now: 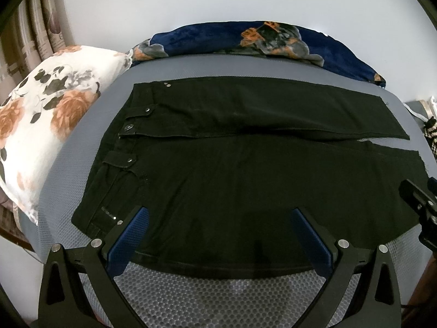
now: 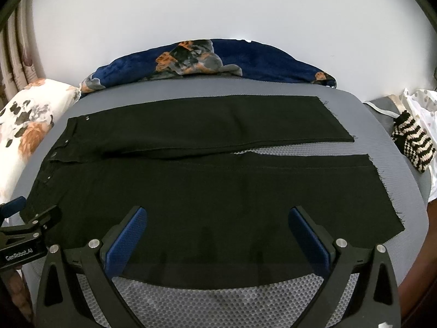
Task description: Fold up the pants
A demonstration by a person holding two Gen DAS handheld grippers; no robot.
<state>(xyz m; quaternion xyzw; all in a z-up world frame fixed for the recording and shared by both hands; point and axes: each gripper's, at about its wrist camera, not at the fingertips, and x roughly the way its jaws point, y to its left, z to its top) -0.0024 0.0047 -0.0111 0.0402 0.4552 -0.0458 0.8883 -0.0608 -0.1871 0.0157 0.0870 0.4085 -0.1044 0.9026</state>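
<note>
On the bed [image 1: 82,147] the pants [image 1: 245,169] lie flat, long axis crosswise, waistband left, near edge just ahead of both grippers (nothing held), the left gripper [image 1: 220,235] and right gripper [image 2: 218,235] gaping wide.

Floral pillow [image 1: 41,114], navy blanket [image 1: 245,41], striped knit [image 2: 412,147].

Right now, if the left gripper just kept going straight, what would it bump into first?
Probably the black pants. The left gripper is open, its fingers over the near leg. Depth is unclear, but fabric comes first, long before the blue blanket.
</note>
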